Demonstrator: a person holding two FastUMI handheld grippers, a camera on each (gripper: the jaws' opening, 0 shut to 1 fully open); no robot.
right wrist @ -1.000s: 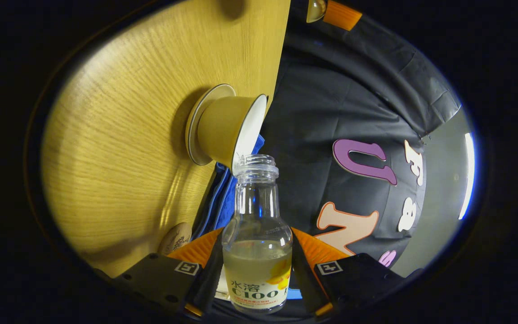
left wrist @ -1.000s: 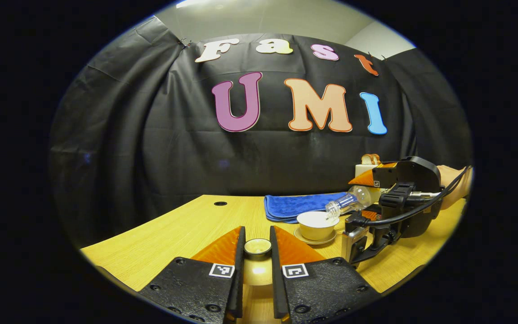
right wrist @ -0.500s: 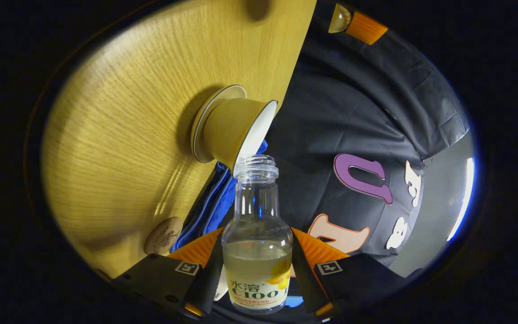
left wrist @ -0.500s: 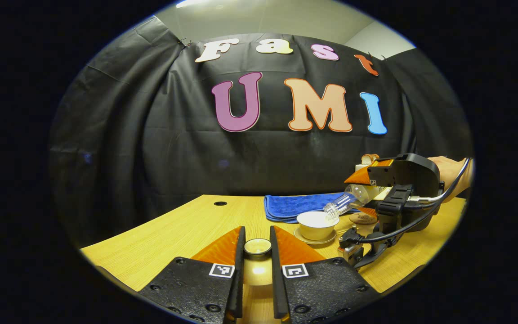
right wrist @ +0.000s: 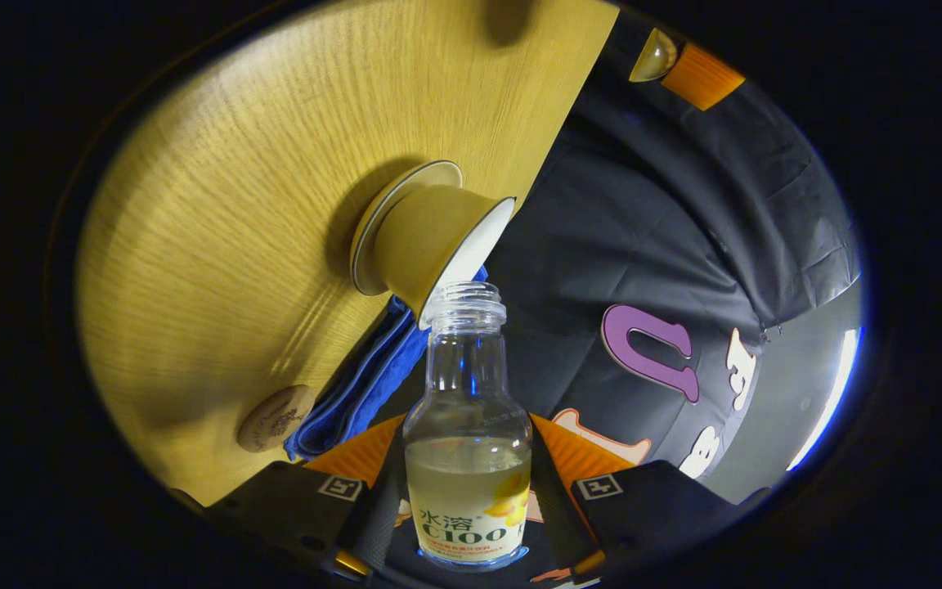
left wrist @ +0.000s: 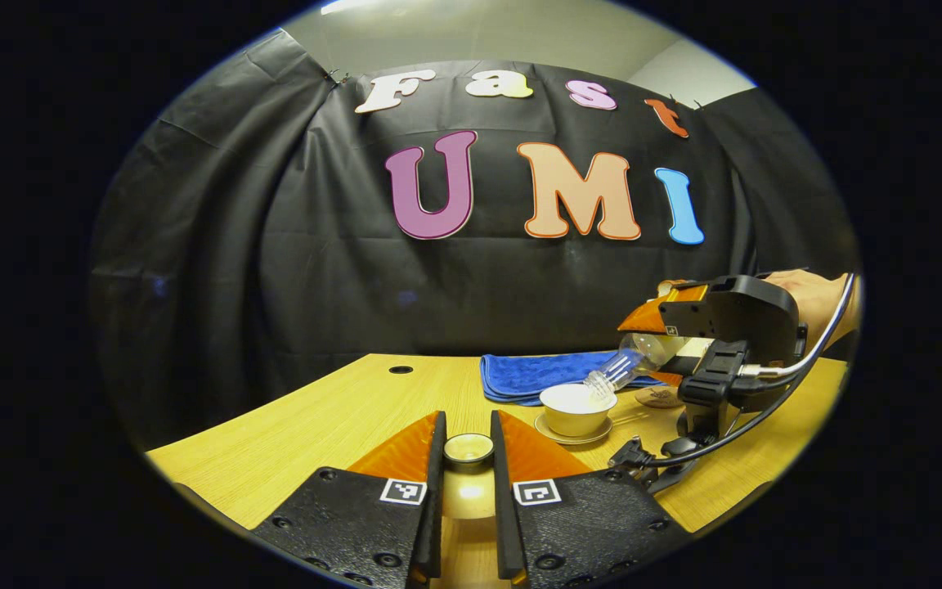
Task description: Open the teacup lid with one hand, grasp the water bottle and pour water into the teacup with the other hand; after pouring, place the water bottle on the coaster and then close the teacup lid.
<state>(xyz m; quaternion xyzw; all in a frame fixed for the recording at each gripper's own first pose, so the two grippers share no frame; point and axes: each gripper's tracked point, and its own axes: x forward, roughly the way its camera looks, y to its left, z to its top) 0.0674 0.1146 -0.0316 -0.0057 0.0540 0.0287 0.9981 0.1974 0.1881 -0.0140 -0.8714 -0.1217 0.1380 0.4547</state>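
Observation:
My left gripper (left wrist: pixel 468 442) is shut on the knob of the teacup lid (left wrist: pixel 468 449) and holds it above the near table. The open teacup (left wrist: pixel 576 406) stands on its saucer (left wrist: pixel 562 436) to the right. My right gripper (left wrist: pixel 657 350) holds the clear water bottle (left wrist: pixel 630 364) tilted, mouth down at the cup's rim. In the right gripper view my right gripper (right wrist: pixel 468 429) is shut on the bottle (right wrist: pixel 468 458), which holds pale liquid. Its mouth meets the rim of the teacup (right wrist: pixel 426 249). The coaster (right wrist: pixel 275 418) lies past the cup, by the cloth.
A folded blue cloth (left wrist: pixel 540 373) lies behind the cup, with the coaster (left wrist: pixel 657 398) to its right. The wooden table (left wrist: pixel 332 417) has a small hole (left wrist: pixel 400 370) at the back left. A hand (left wrist: pixel 810 298) and cable trail behind the right gripper.
The right gripper has risen and turned a little, tipping the bottle more steeply over the cup. The left gripper and lid have stayed still.

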